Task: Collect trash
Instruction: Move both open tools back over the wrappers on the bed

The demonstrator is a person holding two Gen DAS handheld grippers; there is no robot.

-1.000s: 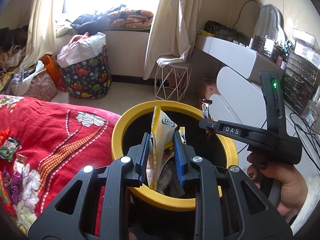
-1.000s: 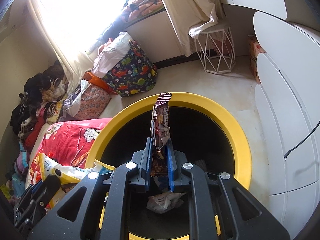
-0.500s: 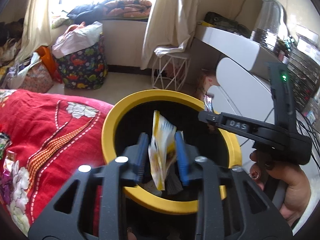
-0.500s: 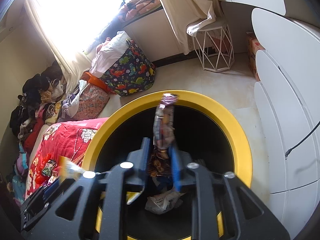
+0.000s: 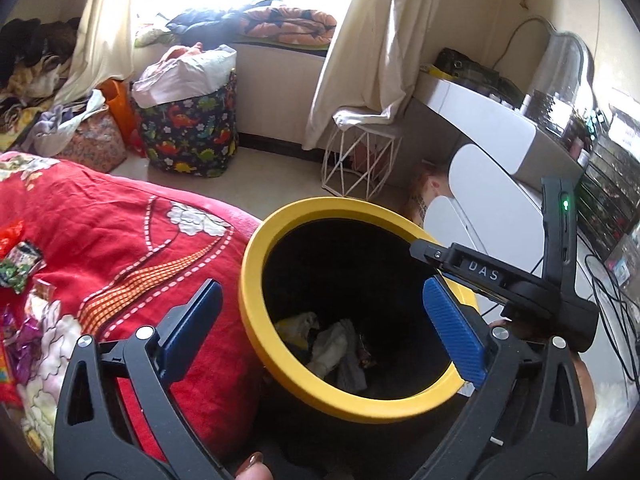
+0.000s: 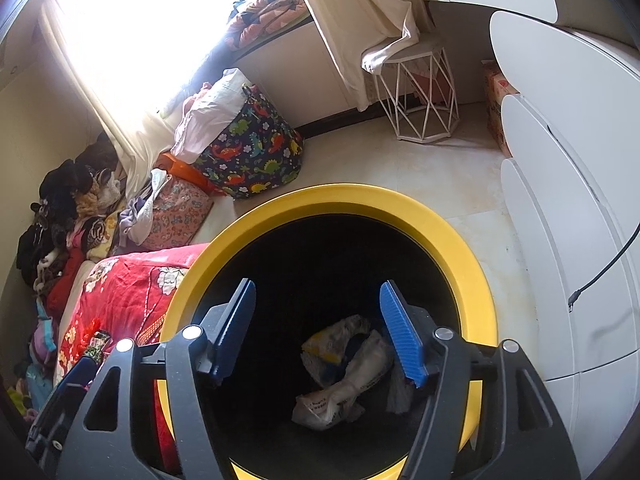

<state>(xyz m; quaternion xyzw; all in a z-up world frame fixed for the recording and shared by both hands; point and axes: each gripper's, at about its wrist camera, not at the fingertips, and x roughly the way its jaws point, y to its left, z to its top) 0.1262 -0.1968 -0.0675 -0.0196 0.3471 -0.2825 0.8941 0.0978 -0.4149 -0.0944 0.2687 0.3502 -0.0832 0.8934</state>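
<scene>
Both claws hung spread and empty over the yellow-rimmed bin (image 6: 460, 240), left gripper (image 5: 320, 320) and right gripper (image 6: 318, 328), wrappers (image 6: 344, 368) at its bottom, more candy wrappers (image 5: 18, 264) at 9 o'clock on the red blanket (image 5: 120, 240).

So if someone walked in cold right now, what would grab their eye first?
The bin with its bright yellow rim fills the middle of both views, crumpled wrappers lying at its dark bottom. Both the right gripper and the left gripper hang over it, wide open and empty. Left of the bin, the red blanket holds more wrappers near its far edge.
</scene>
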